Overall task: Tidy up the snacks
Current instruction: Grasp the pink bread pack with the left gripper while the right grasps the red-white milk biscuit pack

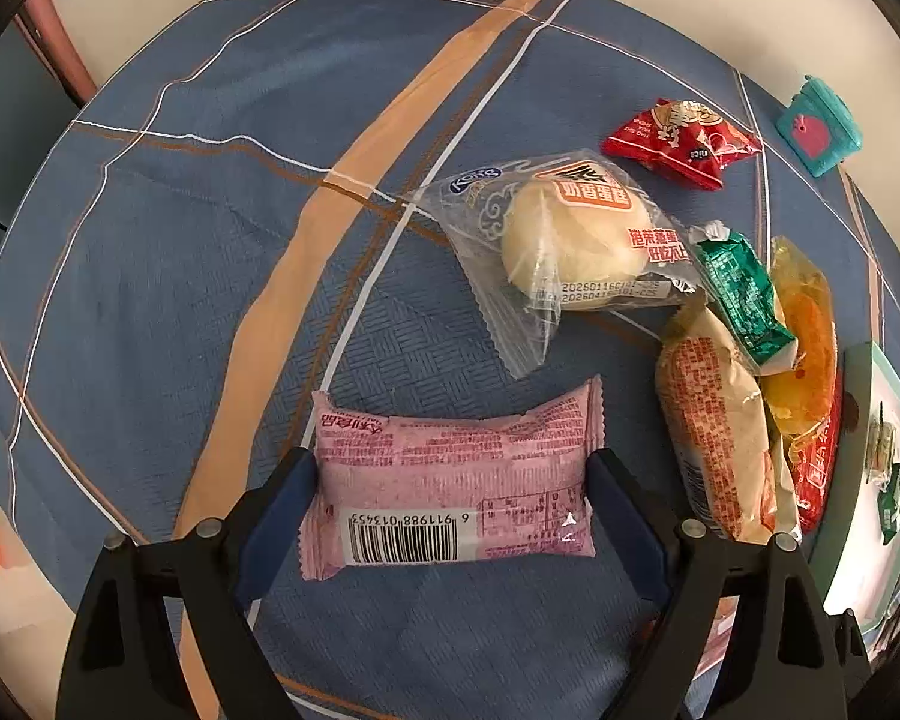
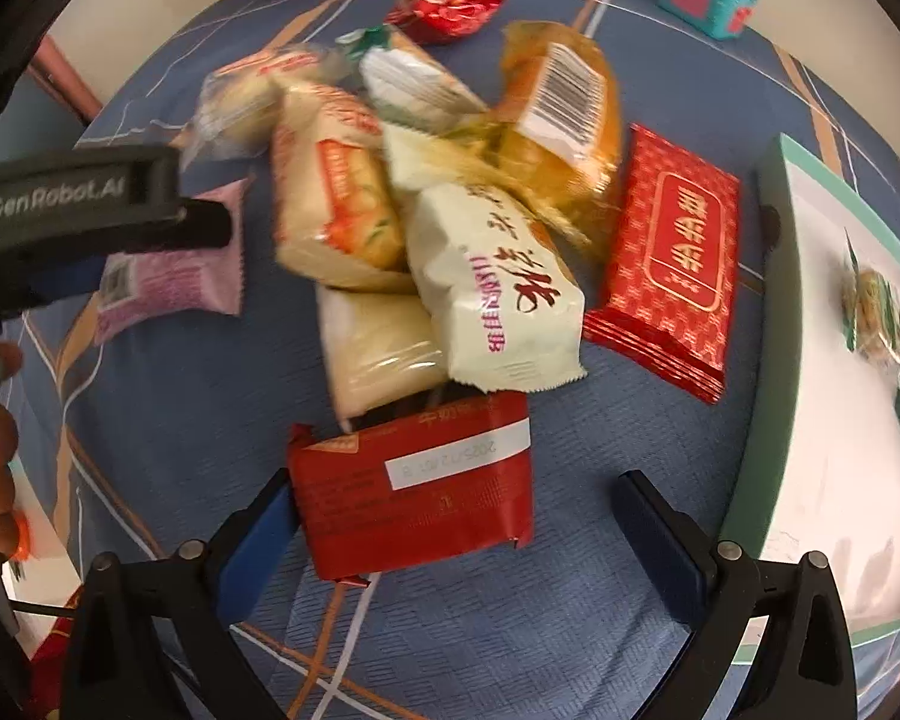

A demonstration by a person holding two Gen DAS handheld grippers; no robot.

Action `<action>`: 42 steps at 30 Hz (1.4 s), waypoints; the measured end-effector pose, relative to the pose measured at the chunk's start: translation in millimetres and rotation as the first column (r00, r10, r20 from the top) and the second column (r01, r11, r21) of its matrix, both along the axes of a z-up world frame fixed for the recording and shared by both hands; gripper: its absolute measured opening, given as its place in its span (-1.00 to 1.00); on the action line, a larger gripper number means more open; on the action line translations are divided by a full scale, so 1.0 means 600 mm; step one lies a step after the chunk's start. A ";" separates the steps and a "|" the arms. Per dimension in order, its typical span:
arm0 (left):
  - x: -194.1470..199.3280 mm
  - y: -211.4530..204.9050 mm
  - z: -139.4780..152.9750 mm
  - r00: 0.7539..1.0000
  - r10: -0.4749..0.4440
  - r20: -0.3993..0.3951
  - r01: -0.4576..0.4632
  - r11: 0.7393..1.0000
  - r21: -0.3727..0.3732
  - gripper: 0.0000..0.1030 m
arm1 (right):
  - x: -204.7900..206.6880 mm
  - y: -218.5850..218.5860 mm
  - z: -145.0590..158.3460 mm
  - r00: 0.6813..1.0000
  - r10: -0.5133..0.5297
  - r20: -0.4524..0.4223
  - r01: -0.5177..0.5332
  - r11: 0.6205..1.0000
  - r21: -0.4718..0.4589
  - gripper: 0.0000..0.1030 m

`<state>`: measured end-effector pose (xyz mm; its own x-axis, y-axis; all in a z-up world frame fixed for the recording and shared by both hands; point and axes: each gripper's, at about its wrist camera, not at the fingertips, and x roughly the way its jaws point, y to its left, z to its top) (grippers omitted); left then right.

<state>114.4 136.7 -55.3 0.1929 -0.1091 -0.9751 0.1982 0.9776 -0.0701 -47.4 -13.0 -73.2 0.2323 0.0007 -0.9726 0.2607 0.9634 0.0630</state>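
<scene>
Early stage | 2 snacks lay in tray (image 2: 774, 324) | pile (image 2: 450, 210) unsorted | left gripper (image 1: 450, 480) clamped pink packet (image 1: 450, 474) | right gripper (image 2: 456, 516) apart around red packet (image 2: 414, 480)

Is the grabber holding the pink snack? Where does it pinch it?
Yes. The left gripper squeezes the pink snack packet by its two short ends. The right gripper is open, holding nothing.

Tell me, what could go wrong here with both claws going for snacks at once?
1. The left gripper pinches the pink packet by its soft ends; it could buckle or slip out.
2. The right gripper is open, with the red packet against one finger only. A cream packet overlaps its far edge, so lifting may drag the pile.
3. The tray is close; a swing could knock it.
</scene>
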 end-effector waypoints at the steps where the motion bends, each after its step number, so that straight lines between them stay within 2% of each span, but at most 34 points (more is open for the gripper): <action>1: 0.001 -0.002 -0.001 1.000 -0.002 0.001 0.002 1.000 0.003 0.76 | -0.002 0.001 -0.001 1.000 0.003 0.000 -0.003 1.000 0.000 1.00; 7: -0.002 -0.016 -0.004 1.000 -0.016 0.011 0.016 0.999 0.029 0.76 | -0.001 0.011 -0.004 0.999 0.031 -0.018 -0.032 0.999 -0.034 1.00; 19: -0.029 -0.055 -0.001 0.998 -0.062 0.022 0.061 0.997 0.055 0.72 | 0.011 0.003 -0.007 0.999 0.012 -0.030 -0.013 0.999 -0.033 0.96; 28: -0.044 -0.080 0.010 0.995 -0.097 0.026 0.096 0.994 0.045 0.56 | 0.013 -0.026 0.025 1.000 -0.006 -0.024 0.006 1.000 -0.022 0.62; 32: -0.049 -0.092 0.018 0.995 -0.093 0.020 0.093 0.996 0.007 0.48 | 0.011 -0.015 0.044 1.000 0.005 -0.018 -0.005 1.000 -0.015 0.37; 39: -0.047 -0.089 0.028 0.996 -0.090 0.008 0.090 0.995 -0.036 0.46 | 0.009 -0.027 0.055 1.000 -0.012 -0.011 0.012 1.000 0.011 0.31; 42: -0.050 -0.093 0.044 0.996 -0.089 0.029 0.090 0.995 -0.039 0.46 | 0.011 -0.033 0.067 1.000 -0.019 0.000 0.019 1.000 0.021 0.30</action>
<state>84.3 80.9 -28.8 0.2072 -0.1664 -0.9640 0.2871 0.9524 -0.1027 -41.1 -32.8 -32.9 0.2328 0.0165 -0.9724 0.2792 0.9566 0.0831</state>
